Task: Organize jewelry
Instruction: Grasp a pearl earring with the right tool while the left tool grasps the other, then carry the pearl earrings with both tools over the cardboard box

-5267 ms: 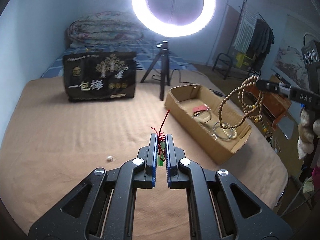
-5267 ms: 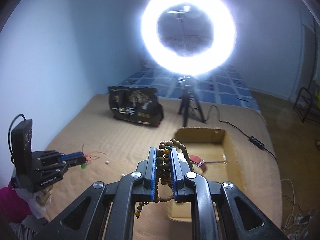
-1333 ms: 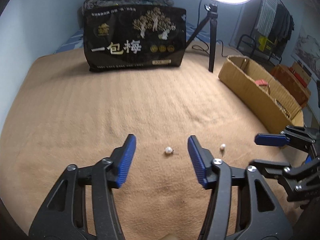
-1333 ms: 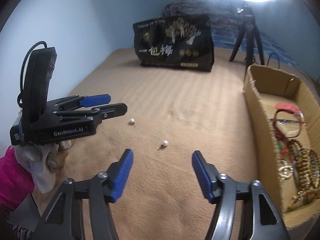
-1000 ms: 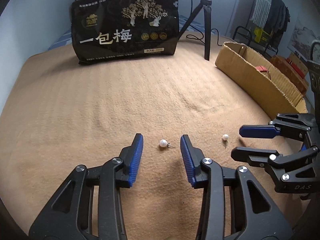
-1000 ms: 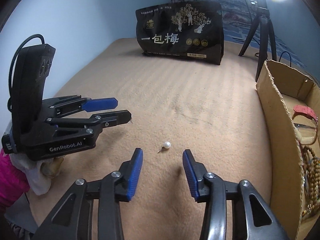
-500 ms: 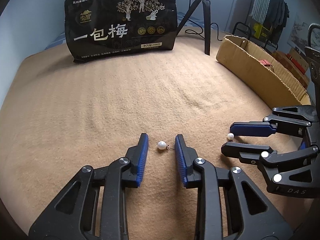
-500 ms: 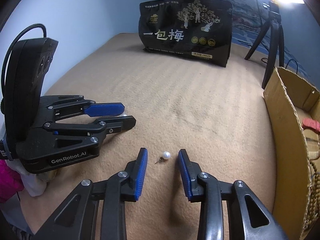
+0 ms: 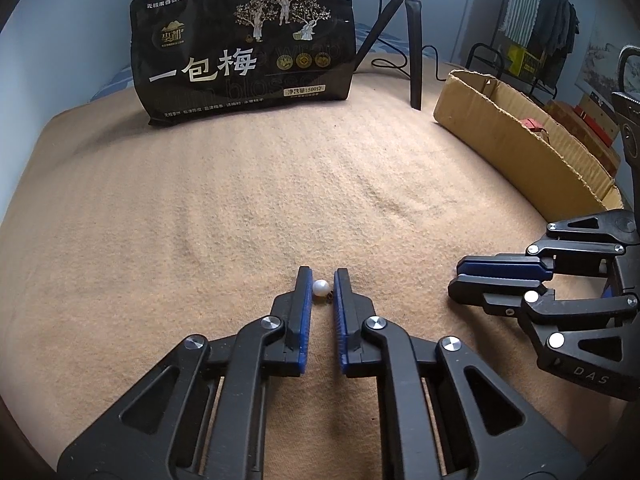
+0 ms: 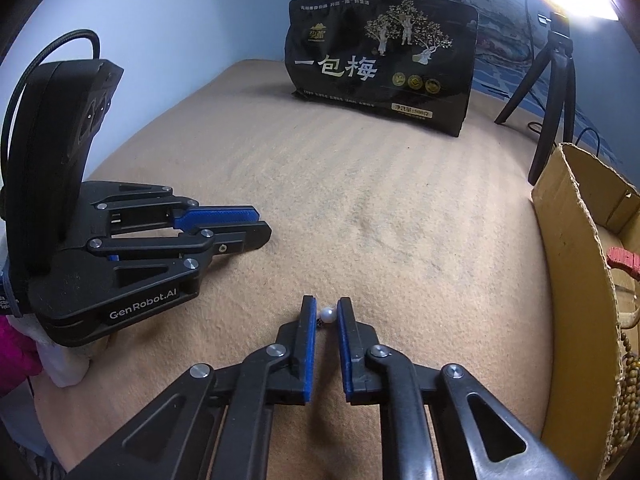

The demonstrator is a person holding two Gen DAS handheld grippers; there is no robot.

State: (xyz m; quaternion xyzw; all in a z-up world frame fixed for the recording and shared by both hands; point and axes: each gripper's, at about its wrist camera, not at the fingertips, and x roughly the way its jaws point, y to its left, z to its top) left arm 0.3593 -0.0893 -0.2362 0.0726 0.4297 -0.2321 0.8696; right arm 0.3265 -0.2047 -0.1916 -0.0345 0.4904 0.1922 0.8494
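Observation:
Two pearl stud earrings lie on the tan blanket [image 9: 240, 184]. In the left wrist view, one pearl earring [image 9: 321, 288] sits between the blue pads of my left gripper [image 9: 321, 280], whose jaws are closing and pressing on it. In the right wrist view, the other pearl earring [image 10: 328, 315] is pinched the same way at the tips of my right gripper [image 10: 326, 308], its jaws closing too. Both grippers point down at the blanket side by side: the right gripper [image 9: 460, 276] shows at the right edge, the left gripper [image 10: 260, 224] at the left.
A cardboard box [image 9: 520, 148] stands to the right, holding wooden beads [image 10: 626, 380] and a red item [image 10: 622, 260]. A black printed bag [image 9: 244, 52] stands at the back beside a tripod [image 9: 414, 40]. A gloved hand with a pink sleeve [image 10: 16, 356] holds the left gripper.
Both grippers dropped their earlier jewelry, came down over the two pearls and narrowed their jaws from wide apart to touching a pearl each.

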